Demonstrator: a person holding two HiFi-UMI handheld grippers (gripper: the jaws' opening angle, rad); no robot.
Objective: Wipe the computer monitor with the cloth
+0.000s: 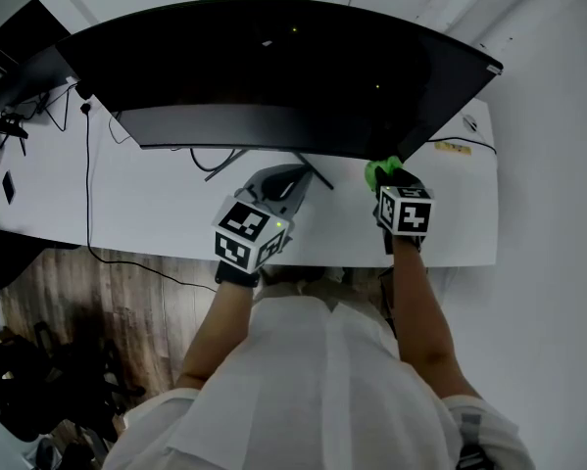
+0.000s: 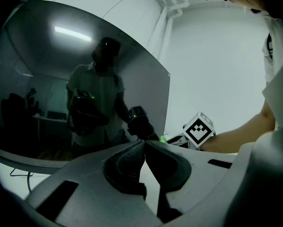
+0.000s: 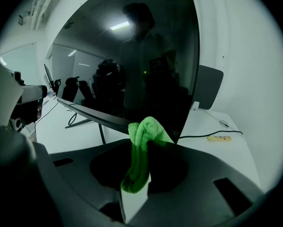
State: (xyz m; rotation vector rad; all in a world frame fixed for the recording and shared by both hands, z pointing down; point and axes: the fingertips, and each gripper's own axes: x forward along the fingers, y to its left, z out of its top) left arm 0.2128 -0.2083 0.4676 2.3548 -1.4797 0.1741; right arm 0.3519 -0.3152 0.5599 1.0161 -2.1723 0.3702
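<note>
We logged the monitor (image 1: 273,76), long axis 9-to-3 o'clock, screen facing 6. Our right gripper (image 3: 148,148) pinched the green cloth (image 3: 137,164); our left gripper (image 2: 145,144) sat pressed together, empty.

A white desk (image 1: 156,218) ran left to right, with a pale wall (image 1: 558,116) on its right. A black cable (image 1: 87,184) trailed across the desk's left part down to the wood-plank floor (image 1: 87,297). At near left stood dark shapes (image 1: 38,380), possibly chairs.
</note>
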